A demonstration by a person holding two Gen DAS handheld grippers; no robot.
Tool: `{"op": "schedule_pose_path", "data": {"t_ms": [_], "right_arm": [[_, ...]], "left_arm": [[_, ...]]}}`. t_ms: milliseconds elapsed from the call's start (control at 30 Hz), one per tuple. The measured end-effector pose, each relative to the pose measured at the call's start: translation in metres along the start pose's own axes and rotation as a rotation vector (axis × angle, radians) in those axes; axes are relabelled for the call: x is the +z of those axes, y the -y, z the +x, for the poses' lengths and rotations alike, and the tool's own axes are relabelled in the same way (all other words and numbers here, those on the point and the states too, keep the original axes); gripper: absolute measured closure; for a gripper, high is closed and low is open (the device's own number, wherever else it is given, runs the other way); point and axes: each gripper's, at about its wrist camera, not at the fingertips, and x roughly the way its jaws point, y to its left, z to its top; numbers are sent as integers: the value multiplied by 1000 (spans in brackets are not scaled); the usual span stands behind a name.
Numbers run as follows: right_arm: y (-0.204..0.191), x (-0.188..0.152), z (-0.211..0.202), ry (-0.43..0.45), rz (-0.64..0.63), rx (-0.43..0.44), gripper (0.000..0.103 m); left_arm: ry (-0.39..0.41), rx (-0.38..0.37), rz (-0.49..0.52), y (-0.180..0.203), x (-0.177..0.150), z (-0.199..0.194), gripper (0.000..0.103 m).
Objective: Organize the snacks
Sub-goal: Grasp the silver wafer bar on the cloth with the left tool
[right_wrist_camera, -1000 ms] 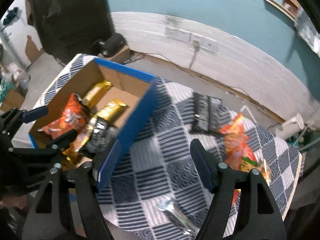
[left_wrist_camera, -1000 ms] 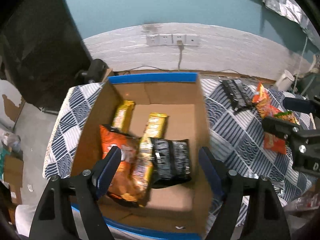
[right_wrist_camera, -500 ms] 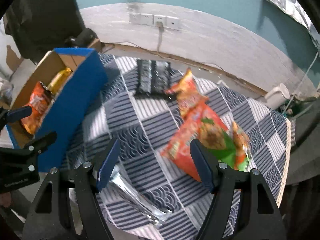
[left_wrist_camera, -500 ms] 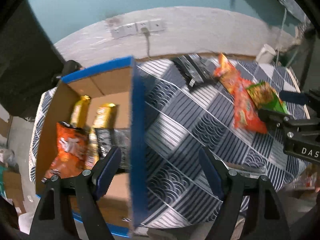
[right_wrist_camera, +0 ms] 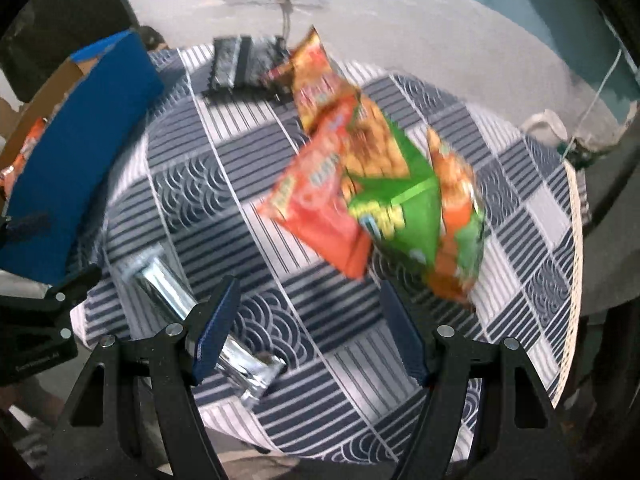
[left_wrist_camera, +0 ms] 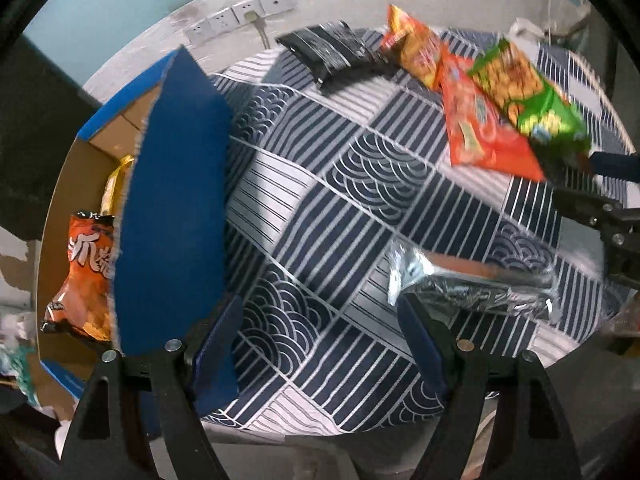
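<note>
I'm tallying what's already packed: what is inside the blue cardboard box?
Inside the box, the left wrist view shows an orange snack bag and part of a gold packet. The near blue wall hides everything else.

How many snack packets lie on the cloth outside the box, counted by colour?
Black packet: 1
Silver packet: 1
Green packet: 1
Orange or red packets: 3, the last one partly under the green packet
Total: 6
</note>
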Motion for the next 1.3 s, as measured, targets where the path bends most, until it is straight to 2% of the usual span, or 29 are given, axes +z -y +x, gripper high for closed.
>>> {"op": "schedule_pose_path", "data": {"t_ms": [167,333,533,633,900,1100,1167,1300], "right_arm": [[7,-14,20,-55,11,-5,30],[9,-25,38,-104,12,3,30],[-2,-37,46,-137,-12,28,30],[-8,-43,44,-134,-6,70,30],[-26,-51,42,-147,25,210,30],[-5,-42,21,-89,55,162,30],[6,-38,17,-74,64,137,30],[23,-34,7,-46,91,106,30]], "left_arm": [[-28,56,43,19,-4,21,22],[-53,86,30,23,2,39,22],[-37,86,7,25,18,43,22],[-31,79,-13,25,24,46,22],[-30,5,-33,24,46,52,22],[-28,-50,-54,26,42,31,21],[-33,-79,-67,30,38,25,16],[-45,-115,-60,42,34,23,16]]}}
